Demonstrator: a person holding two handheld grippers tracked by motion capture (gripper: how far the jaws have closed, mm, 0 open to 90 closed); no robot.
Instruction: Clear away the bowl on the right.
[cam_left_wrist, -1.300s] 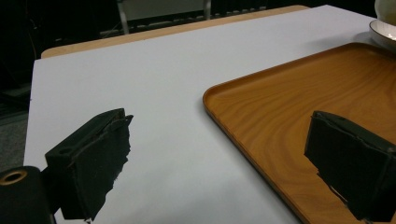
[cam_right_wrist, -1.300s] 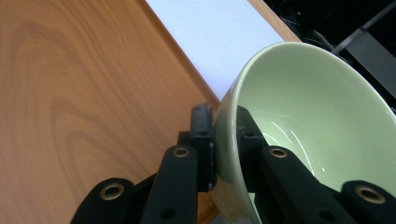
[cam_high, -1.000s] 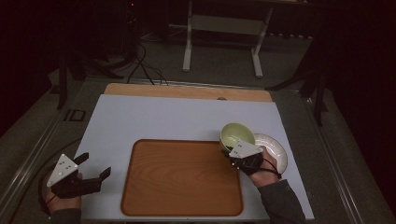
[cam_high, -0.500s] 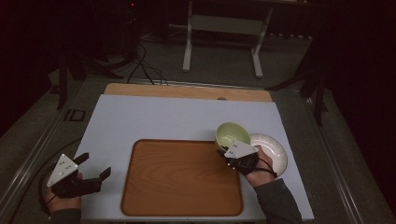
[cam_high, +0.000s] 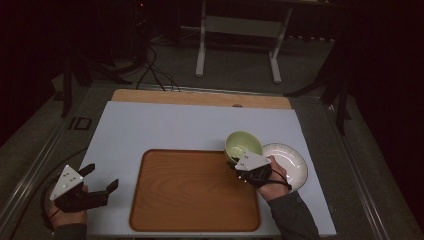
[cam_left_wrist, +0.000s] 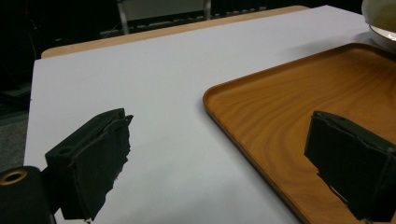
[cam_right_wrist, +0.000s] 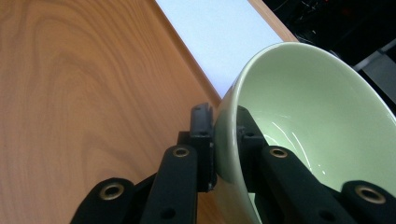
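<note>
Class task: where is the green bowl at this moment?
In the high view the bowl is right of centre, held by its rim in the right gripper, over the tray's far right corner, beside the white plate.

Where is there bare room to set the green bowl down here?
The wooden tray is bare throughout, left of the right gripper holding the green bowl. The white tabletop behind the tray is bare too. It is crowded around the white plate.
</note>
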